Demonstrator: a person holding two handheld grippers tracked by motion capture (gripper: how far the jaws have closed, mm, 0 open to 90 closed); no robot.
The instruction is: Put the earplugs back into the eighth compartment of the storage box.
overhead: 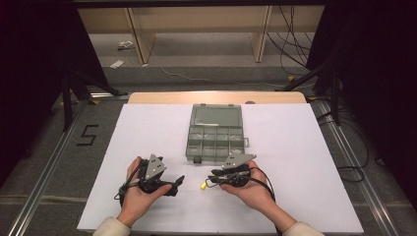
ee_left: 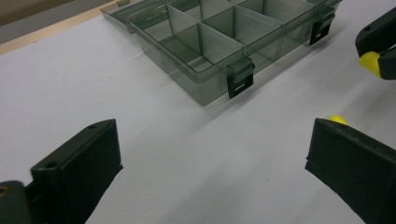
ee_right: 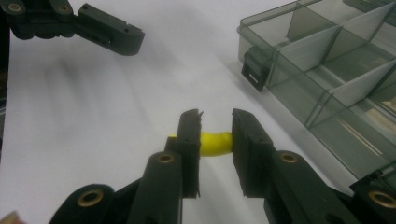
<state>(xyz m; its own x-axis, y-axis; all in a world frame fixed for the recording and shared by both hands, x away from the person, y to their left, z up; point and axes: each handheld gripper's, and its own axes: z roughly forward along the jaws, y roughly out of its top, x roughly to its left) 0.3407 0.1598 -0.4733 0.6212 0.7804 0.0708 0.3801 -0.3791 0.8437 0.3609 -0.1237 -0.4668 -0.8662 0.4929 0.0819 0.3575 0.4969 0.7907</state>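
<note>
A smoky clear compartment box (overhead: pixel 215 140) lies open mid-table with its lid folded back; its dividers and black latches show in the left gripper view (ee_left: pixel 219 42) and the right gripper view (ee_right: pixel 327 60). My right gripper (ee_right: pixel 217 126) is shut on a small yellow piece (ee_right: pixel 215 143), just above the white sheet in front of the box. The same piece (overhead: pixel 202 186) shows in the high view between the two hands. My left gripper (ee_left: pixel 215 154) stands wide open with nothing between its jaws, facing the right gripper (ee_left: pixel 378 42). A second yellow bit (ee_left: pixel 337 119) peeks from behind its right jaw.
A white sheet (overhead: pixel 295 162) covers the table, with a wooden edge (overhead: pixel 216 97) at the far side. Black stands and cables sit on the floor to either side. A "5" mark (overhead: pixel 87 135) is on the floor at left.
</note>
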